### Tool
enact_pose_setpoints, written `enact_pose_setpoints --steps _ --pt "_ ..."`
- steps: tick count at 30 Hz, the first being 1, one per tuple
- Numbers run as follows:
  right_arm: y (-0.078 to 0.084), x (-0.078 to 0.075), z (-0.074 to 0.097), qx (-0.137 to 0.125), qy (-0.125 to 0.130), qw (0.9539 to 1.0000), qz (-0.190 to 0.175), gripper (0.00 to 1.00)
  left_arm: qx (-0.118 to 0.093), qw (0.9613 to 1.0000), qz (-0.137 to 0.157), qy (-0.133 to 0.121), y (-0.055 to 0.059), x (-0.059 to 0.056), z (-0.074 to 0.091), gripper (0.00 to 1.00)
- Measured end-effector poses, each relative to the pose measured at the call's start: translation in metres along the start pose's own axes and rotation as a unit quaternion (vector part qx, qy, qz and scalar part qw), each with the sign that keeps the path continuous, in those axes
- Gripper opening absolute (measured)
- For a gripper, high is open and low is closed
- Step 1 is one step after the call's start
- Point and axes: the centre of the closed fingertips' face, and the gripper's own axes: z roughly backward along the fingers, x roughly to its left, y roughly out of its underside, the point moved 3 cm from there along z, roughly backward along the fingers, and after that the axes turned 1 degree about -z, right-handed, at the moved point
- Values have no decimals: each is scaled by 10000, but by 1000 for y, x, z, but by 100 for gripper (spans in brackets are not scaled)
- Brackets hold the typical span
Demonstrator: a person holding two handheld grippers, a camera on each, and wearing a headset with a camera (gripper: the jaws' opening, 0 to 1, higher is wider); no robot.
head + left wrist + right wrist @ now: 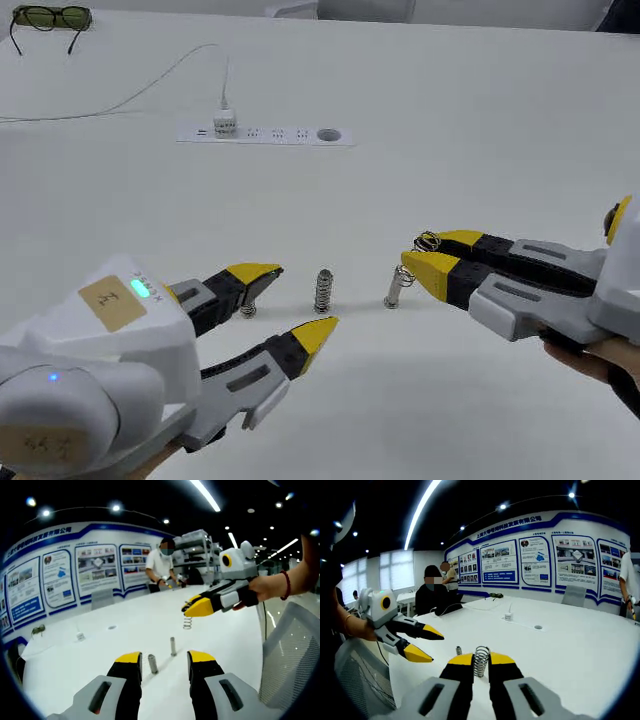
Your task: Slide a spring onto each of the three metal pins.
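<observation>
While the left tool (pixel 285 300) stands wide open and holds nothing, the right tool (pixel 412 250) is clamped on a spring (pixel 480 660). Between both tools we see a pin (pixel 323 290) wearing a spring; a bare pin (pixel 398 287) stands just beside the right tool's tips. The left gripper view adds a person (pixel 160 569) beyond the white table (pixel 450 150) and wall posters (pixel 97 565).

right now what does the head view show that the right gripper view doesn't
Head view adds the full row: left pin, middle pin wearing a fitted spring, right pin bare beside the right gripper. Right gripper view adds people in the background and wall display boards. Shared: the open left gripper, the right gripper shut on a loose spring, and the power strip.
</observation>
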Motion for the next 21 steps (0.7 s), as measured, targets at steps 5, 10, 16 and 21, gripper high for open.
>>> enact_pose_setpoints --steps 5,10,16,21 --pt "1 -8 -3 18 130 9998 155 12 39 9998 92 -170 2 8 3 40" --pt "4 -13 -7 103 222 9990 361 12 49 9994 183 -275 4 14 5 42" --pt "8 -20 -12 171 336 9984 413 12 85 9986 333 -409 9 22 8 45" --pt "10 -26 -16 185 373 9986 330 12 133 9978 467 -454 15 25 9 49"
